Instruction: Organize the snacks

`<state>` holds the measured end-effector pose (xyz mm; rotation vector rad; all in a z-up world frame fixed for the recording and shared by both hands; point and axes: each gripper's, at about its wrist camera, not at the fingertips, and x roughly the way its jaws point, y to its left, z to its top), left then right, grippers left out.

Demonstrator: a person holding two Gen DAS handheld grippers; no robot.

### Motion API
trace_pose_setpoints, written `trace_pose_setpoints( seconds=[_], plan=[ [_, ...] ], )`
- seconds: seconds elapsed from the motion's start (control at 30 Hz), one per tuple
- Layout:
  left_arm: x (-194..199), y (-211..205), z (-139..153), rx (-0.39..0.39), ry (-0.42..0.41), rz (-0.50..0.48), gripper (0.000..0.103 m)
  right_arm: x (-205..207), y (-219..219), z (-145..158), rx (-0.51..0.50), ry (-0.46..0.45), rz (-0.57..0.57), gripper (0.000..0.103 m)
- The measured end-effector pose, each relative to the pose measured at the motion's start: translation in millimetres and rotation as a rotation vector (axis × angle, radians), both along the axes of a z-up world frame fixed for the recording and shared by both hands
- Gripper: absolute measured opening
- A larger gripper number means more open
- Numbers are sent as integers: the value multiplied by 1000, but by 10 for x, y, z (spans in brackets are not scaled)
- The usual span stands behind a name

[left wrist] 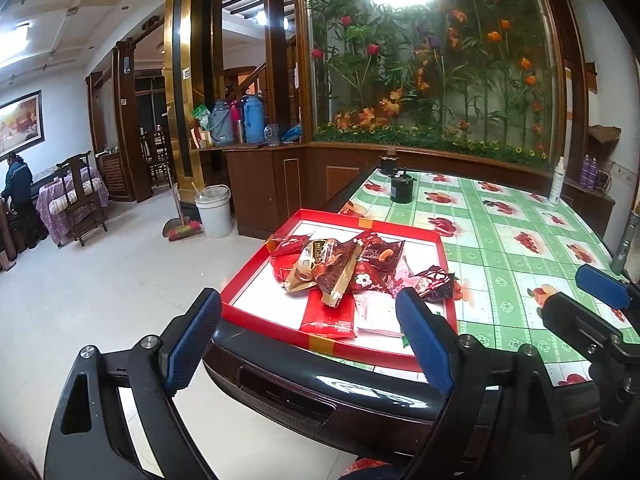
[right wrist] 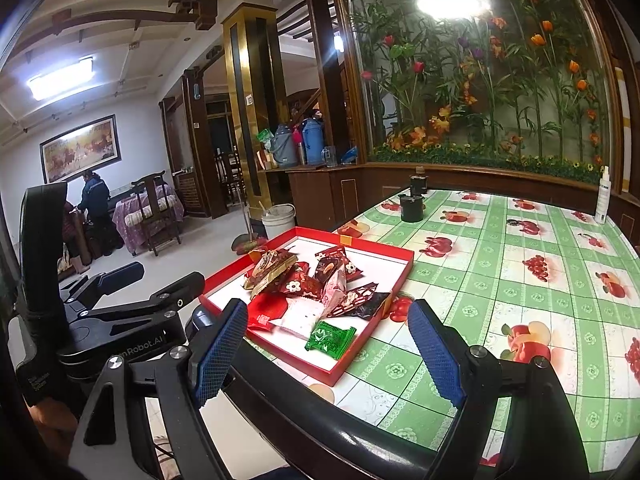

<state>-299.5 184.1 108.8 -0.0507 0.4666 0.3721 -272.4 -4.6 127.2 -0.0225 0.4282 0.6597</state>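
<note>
A red tray (left wrist: 256,270) with a white floor sits at the table's near left corner; it also shows in the right wrist view (right wrist: 394,254). It holds a pile of wrapped snacks (left wrist: 340,268), mostly red, brown and gold, plus a green packet (right wrist: 330,338) at its near edge. My left gripper (left wrist: 308,344) is open and empty, hovering at the table's near edge just before the tray. My right gripper (right wrist: 332,352) is open and empty, to the right of the left one, in front of the tray's near right corner.
The table (right wrist: 520,292) has a green checked cloth with fruit prints. Two black jars (right wrist: 412,206) stand at its far side and a white spray bottle (right wrist: 603,196) at the far right. A white bucket (left wrist: 214,216) and broom stand on the floor to the left.
</note>
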Motion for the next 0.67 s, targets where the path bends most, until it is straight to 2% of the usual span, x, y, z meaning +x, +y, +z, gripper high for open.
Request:
trace_pose_setpoints(
  seconds=[0.43, 0.67],
  plan=[
    [-17, -37, 24, 1, -8, -28, 90, -4, 13, -8, -2, 1, 2, 84],
    [-56, -98, 70, 17, -39, -55, 90, 0, 40, -53, -7, 0, -2, 84]
  ],
)
